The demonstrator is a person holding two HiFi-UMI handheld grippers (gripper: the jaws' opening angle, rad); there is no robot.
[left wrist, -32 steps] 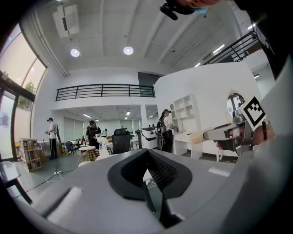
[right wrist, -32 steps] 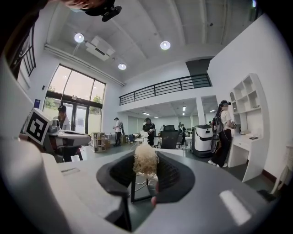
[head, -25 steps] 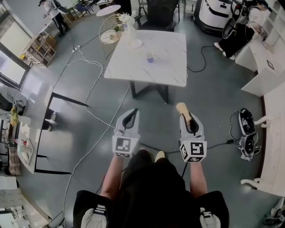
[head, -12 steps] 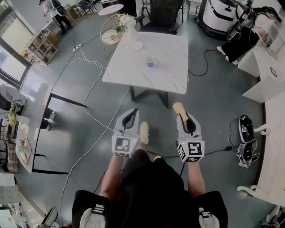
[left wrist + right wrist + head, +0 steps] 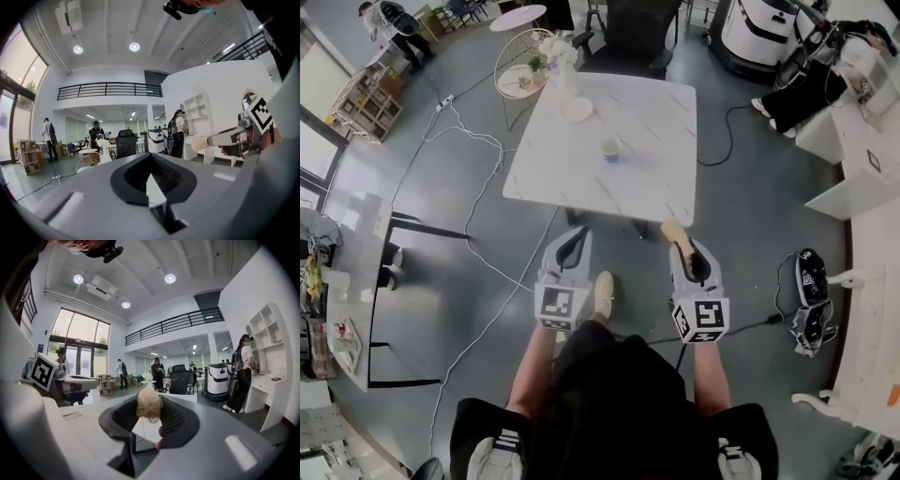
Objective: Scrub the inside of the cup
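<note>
A small pale cup point(image 5: 610, 148) stands near the middle of the white marble table point(image 5: 649, 183) ahead of me. My left gripper point(image 5: 574, 235) is held level at the table's near edge, shut with nothing in it; its closed jaws point(image 5: 150, 158) show the tabletop beyond. Beside it, my right gripper point(image 5: 685, 247) is shut on a scrubbing brush point(image 5: 676, 231) with a tan fibrous head. The tuft of the brush point(image 5: 149, 404) sticks up between the right jaws. Both grippers are well short of the cup.
A white vase of flowers point(image 5: 565, 77) and a saucer point(image 5: 577, 109) stand at the table's far left corner. A black chair point(image 5: 630, 36) is behind the table and a wire side table point(image 5: 521, 73) is to its left. Cables point(image 5: 478, 216) cross the floor, and a headset point(image 5: 809, 283) lies at the right.
The table and cup have come nearer and lower in the head view as the person walks forward. Both grippers have travelled forward with them, still side by side.
</note>
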